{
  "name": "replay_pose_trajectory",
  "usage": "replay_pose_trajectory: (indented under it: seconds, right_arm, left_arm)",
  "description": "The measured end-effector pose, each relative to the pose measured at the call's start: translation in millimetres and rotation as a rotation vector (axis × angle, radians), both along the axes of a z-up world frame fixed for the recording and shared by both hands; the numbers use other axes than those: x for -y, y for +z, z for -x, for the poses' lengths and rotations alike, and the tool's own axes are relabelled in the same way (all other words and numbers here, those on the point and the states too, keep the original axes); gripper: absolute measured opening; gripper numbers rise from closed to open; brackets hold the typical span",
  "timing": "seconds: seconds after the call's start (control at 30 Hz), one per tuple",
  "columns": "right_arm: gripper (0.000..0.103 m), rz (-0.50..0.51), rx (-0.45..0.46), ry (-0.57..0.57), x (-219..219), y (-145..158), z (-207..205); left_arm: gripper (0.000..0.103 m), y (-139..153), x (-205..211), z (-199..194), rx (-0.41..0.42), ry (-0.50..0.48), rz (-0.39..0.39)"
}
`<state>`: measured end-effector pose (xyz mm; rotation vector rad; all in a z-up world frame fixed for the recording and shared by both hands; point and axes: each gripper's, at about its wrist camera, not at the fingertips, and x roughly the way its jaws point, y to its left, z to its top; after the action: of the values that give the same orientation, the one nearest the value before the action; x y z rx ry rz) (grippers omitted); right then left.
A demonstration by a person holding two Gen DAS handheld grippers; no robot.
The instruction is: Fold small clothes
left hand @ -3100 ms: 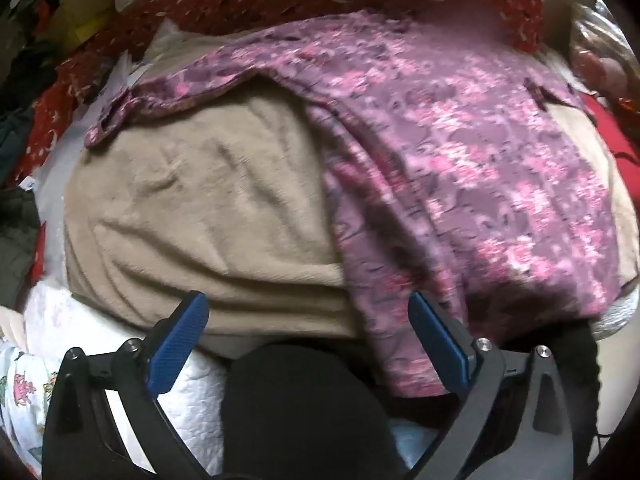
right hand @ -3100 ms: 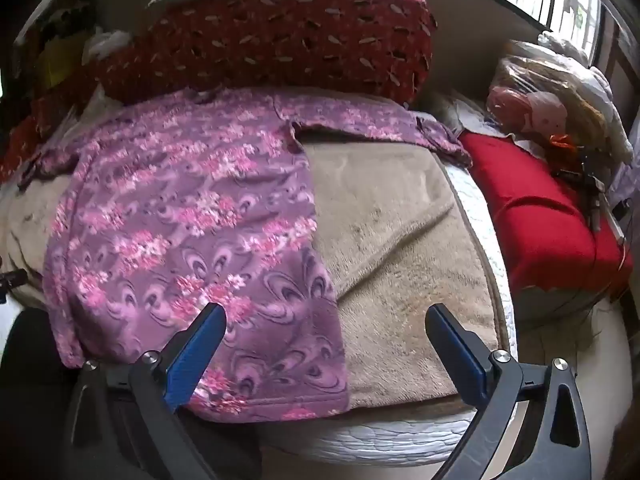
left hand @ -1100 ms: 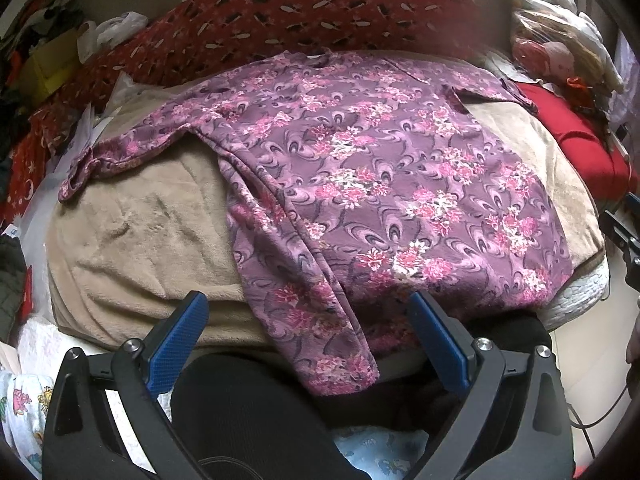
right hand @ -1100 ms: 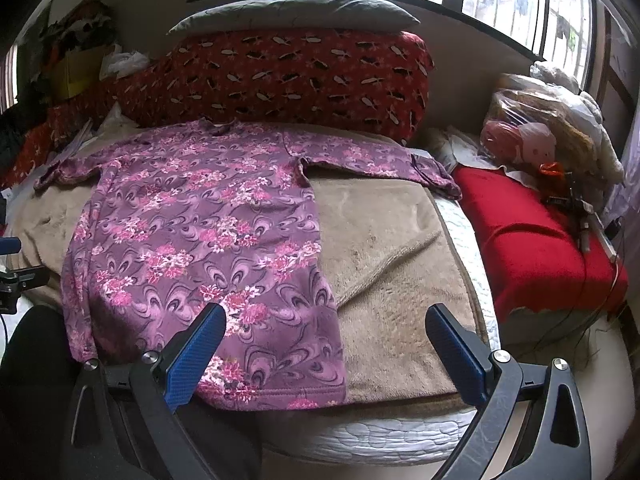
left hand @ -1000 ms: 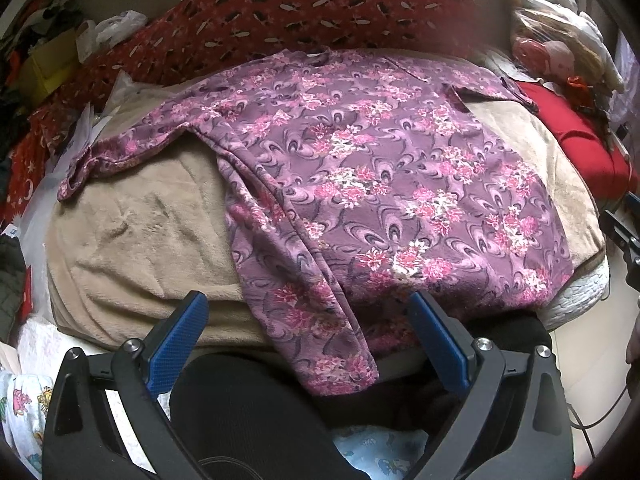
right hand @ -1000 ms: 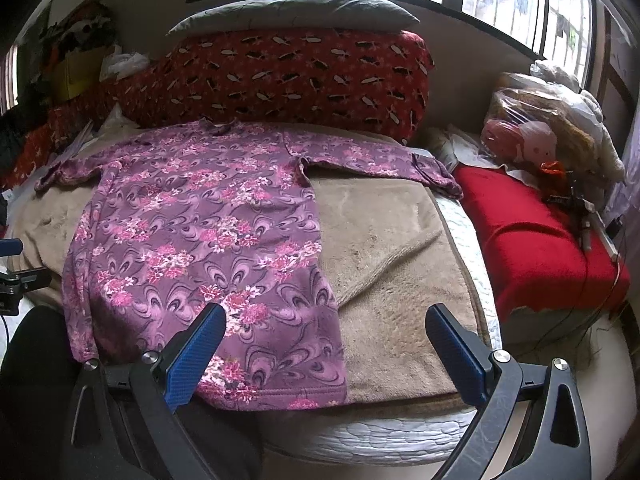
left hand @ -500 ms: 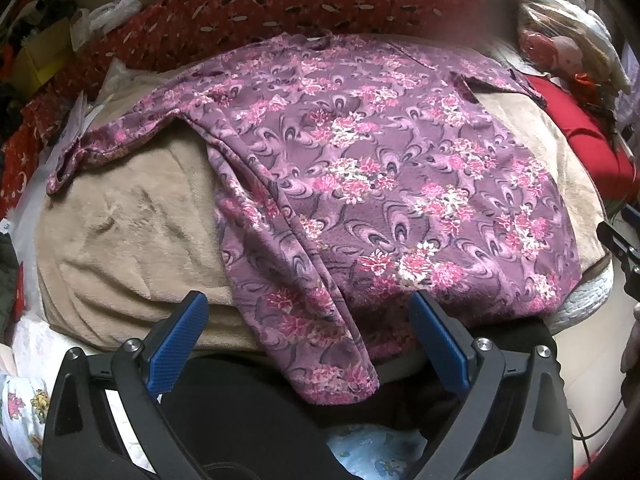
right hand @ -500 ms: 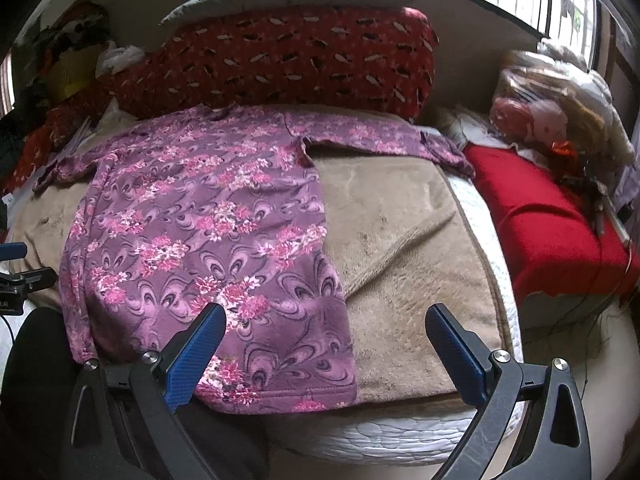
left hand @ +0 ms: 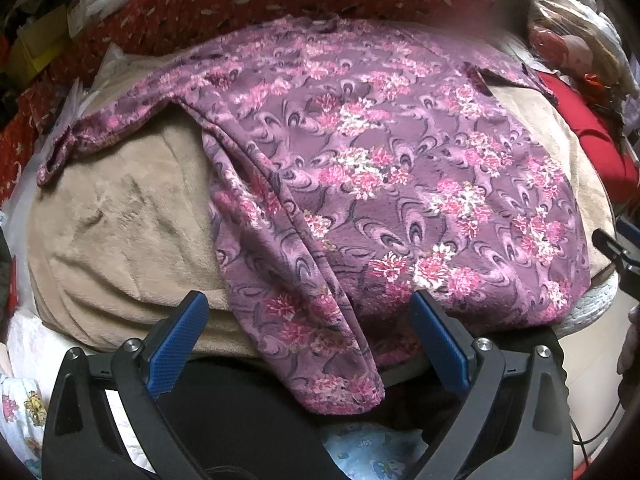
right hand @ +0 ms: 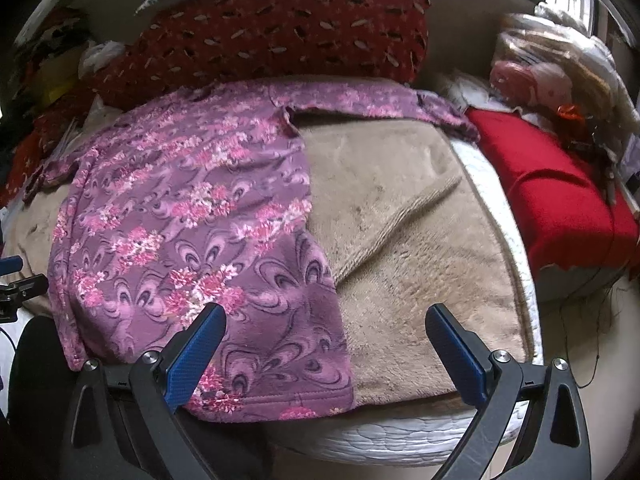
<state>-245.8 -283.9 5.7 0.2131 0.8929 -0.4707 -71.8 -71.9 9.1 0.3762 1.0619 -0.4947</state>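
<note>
A purple long-sleeved top with pink flowers (left hand: 380, 168) (right hand: 192, 216) lies spread flat on a beige blanket (left hand: 120, 220) (right hand: 408, 240), sleeves out to both sides. Its hem hangs over the near edge of the bed. My left gripper (left hand: 306, 320) is open, with the top's lower left hem corner between and just beyond its blue pads, not touching. My right gripper (right hand: 326, 336) is open above the lower right hem corner, nothing held. The tip of the other gripper shows at the edge of each view.
A red patterned bolster (right hand: 280, 28) lies along the back of the bed. A red cushion (right hand: 552, 196) and bagged items (right hand: 532, 76) sit to the right. Cluttered things (left hand: 36, 40) pile up at the left. A white quilted mattress edge (right hand: 400, 440) runs below the blanket.
Both grippers have moved closer to the bed and the top's hem; the top looms larger in both views. The jaws stay open and the top has not moved.
</note>
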Motion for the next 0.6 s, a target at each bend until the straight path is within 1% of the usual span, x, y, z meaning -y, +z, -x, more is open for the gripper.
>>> replay_pose_trajectory:
  seconds: [0.1, 0.2, 0.23, 0.27, 0.3, 0.33, 0.37, 0.4, 0.43, 0.47, 0.5, 0.53, 0.57, 0.6]
  right_arm:
    - [0.1, -0.04, -0.038, 0.001, 5, -13, -5]
    - [0.099, -0.118, -0.072, 0.007, 9, -29, -9]
    - [0.095, -0.144, -0.082, 0.01, 9, -34, -10]
    - [0.092, -0.176, -0.091, 0.018, 9, -39, -10]
    - [0.084, -0.198, -0.098, 0.029, 8, -43, -10]
    - [0.079, -0.219, -0.105, 0.041, 7, -46, -11]
    - [0.079, -0.229, -0.112, 0.051, 5, -48, -11]
    - [0.076, -0.223, -0.119, 0.058, 3, -49, -10]
    - [0.071, -0.21, -0.123, 0.063, 1, -49, -10]
    - [0.067, -0.205, -0.124, 0.071, 0, -48, -9]
    - [0.053, -0.208, -0.121, 0.074, 0, -47, -9]
    - [0.033, -0.213, -0.116, 0.076, 1, -46, -8]
    - [0.021, -0.225, -0.107, 0.082, 2, -45, -7]
    - [0.007, -0.245, -0.095, 0.091, 4, -43, -7]
  left_arm:
    - [0.101, -15, 6, -7, -0.089, -0.007, -0.025]
    - [0.101, -43, 12, -16, -0.19, 0.009, -0.099]
    - [0.101, -51, 12, -18, -0.223, 0.018, -0.114]
    - [0.098, -61, 11, -22, -0.273, 0.037, -0.125]
    - [0.094, -70, 8, -25, -0.322, 0.059, -0.128]
    - [0.082, -76, 6, -28, -0.361, 0.076, -0.127]
    - [0.073, -81, 2, -30, -0.405, 0.093, -0.113]
    - [0.069, -83, -4, -33, -0.435, 0.114, -0.086]
    - [0.06, -82, -8, -35, -0.445, 0.128, -0.063]
    - [0.046, -79, -12, -36, -0.45, 0.138, -0.041]
    - [0.037, -77, -16, -37, -0.454, 0.139, -0.026]
    - [0.02, -73, -19, -38, -0.459, 0.135, -0.007]
    - [0.012, -69, -23, -39, -0.462, 0.133, 0.014]
    - [0.011, -63, -30, -41, -0.473, 0.135, 0.048]
